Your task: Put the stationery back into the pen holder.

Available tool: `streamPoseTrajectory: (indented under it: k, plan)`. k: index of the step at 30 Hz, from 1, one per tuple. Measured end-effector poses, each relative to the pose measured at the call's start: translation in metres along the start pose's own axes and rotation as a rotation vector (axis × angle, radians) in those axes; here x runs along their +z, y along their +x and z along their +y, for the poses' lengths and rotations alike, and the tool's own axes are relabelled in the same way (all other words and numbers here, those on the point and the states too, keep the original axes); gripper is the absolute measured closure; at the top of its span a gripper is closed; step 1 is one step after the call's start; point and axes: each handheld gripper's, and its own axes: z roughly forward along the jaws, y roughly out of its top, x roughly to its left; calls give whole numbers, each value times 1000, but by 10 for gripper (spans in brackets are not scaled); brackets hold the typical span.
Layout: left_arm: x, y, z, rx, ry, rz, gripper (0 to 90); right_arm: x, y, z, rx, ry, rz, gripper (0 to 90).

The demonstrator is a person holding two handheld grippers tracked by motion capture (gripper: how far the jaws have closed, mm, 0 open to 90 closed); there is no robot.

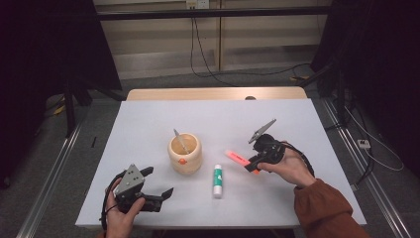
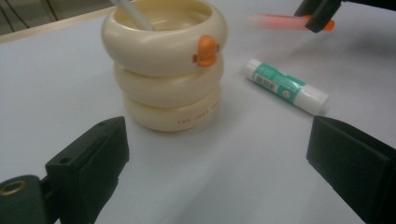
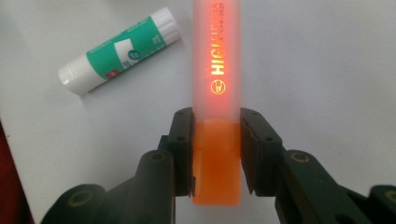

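So the right gripper (image 3: 216, 154) is clamped on the orange end of the translucent pink highlighter (image 1: 238, 158), held up right of the cream ringed duck-beak pen pot (image 1: 185, 152), left gripper (image 1: 157, 184) gaping empty near it; probably next it needs tipping upright over that pot.

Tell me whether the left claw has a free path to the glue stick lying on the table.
Probably yes. The left claw is open and holds nothing, and bare table lies between it and the glue stick. The duck pot stands off to one side, and the right claw holds the highlighter farther off.
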Motion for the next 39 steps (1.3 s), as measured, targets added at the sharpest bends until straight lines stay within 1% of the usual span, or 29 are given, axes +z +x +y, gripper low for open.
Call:
streamPoseTrajectory:
  k: [2,3,5,6,9,10,11,13,14,15,16,18,19,20,22,23,24,26,28,30,31,32,33,35,37,39]
  plan:
    - [1,-3,2,20,-4,-2,57,-1,3,-1,-5,0,4,676]
    - [1,-4,2,22,-10,-9,57,-1,4,-1,-6,-2,7,676]
    - [2,-5,3,37,-3,-3,58,-1,5,-3,-7,-2,13,676]
    - [3,-6,3,31,-5,-3,57,0,5,-3,-8,-2,15,676]
    - [6,-7,3,39,4,2,57,-1,8,-4,-11,2,18,676]
    - [7,-8,4,44,9,4,55,-1,8,-4,-23,0,15,676]
    - [8,-9,4,46,6,5,55,-2,9,-5,-22,-3,15,676]
    - [10,-12,4,68,11,13,54,-4,12,-5,-29,-6,18,676]
    - [11,-14,5,79,9,9,54,-4,13,-5,-35,-6,20,676]
    - [11,-14,5,79,9,9,54,-4,15,-5,-34,-5,20,676]
    - [13,-17,6,88,1,-11,53,-5,17,-5,-41,-4,25,676]
    - [16,-20,6,99,11,-15,53,-5,19,-5,-51,-5,26,676]
    - [17,-22,6,110,16,-20,52,-5,20,-5,-46,-4,32,676]
    - [18,-24,7,116,18,-22,53,-5,21,-5,-54,-5,35,676]
    - [22,-28,7,133,15,-16,53,-6,24,-5,-53,-4,41,676]
    - [22,-30,8,154,26,-15,53,-6,24,-5,-60,-4,43,676]
    - [24,-32,8,156,21,-17,53,-7,25,-5,-62,-2,48,676]
    - [25,-35,9,178,18,-13,53,-6,28,-5,-66,2,49,676]
    - [27,-38,10,187,22,-24,51,-6,30,-4,-72,9,60,676]
    - [31,-41,12,196,32,-27,48,-6,32,-3,-80,6,60,676]
    - [33,-42,12,199,36,-30,48,-7,34,-2,-75,9,64,676]
    - [35,-43,12,199,40,-37,48,-6,34,-2,-86,9,67,676]
    - [37,-44,13,210,51,-43,48,-6,35,-2,-90,12,70,676]
    - [41,-47,14,243,64,-38,49,-5,37,-1,-95,17,74,676]
    - [43,-50,16,264,71,-38,56,-4,39,0,-106,18,80,676]
    - [45,-53,18,298,71,-33,61,-4,41,2,-110,18,85,676]
